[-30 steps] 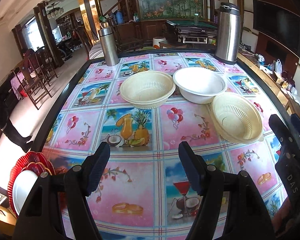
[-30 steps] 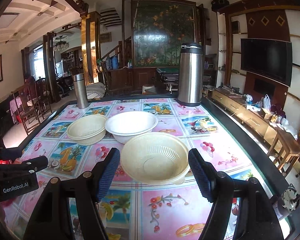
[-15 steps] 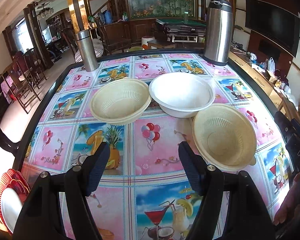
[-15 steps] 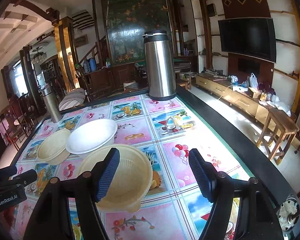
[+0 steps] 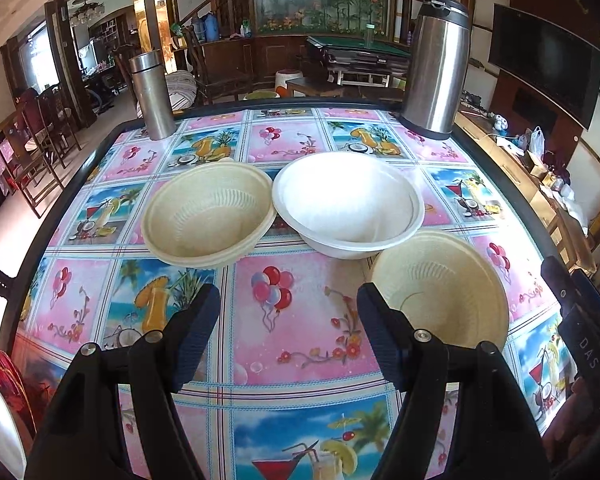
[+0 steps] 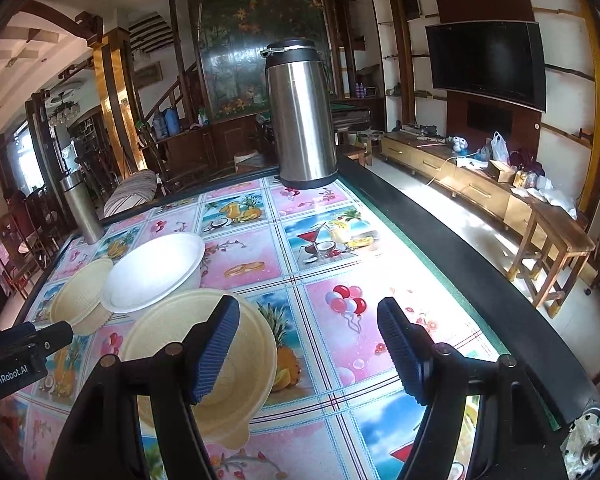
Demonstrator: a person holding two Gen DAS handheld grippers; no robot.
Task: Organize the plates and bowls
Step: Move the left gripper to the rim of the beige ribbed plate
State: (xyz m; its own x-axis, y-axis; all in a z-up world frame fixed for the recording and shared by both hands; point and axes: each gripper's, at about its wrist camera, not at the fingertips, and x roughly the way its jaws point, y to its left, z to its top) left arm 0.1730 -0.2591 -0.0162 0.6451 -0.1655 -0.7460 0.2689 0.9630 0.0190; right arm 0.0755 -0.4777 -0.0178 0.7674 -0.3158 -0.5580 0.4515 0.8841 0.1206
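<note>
Three bowls stand on the patterned table [image 5: 300, 340]: a cream bowl [image 5: 208, 214] at left, a white bowl [image 5: 348, 206] in the middle, and a second cream bowl [image 5: 440, 288] at front right. My left gripper [image 5: 288, 320] is open and empty, just short of the bowls. My right gripper [image 6: 308, 344] is open and empty; its left finger overlaps the near cream bowl [image 6: 180, 344] in view. The white bowl [image 6: 152, 272] and far cream bowl [image 6: 80, 296] lie beyond.
A tall steel thermos [image 5: 436, 68] stands at the far right of the table, a slim steel flask [image 5: 152, 96] at the far left. Red and white plates [image 5: 0, 400] show at the lower left. A wooden stool [image 6: 552, 248] stands beside the table.
My left gripper has moved forward toward the bowls. My right gripper has swung right and forward, so the near cream bowl now sits at its left finger.
</note>
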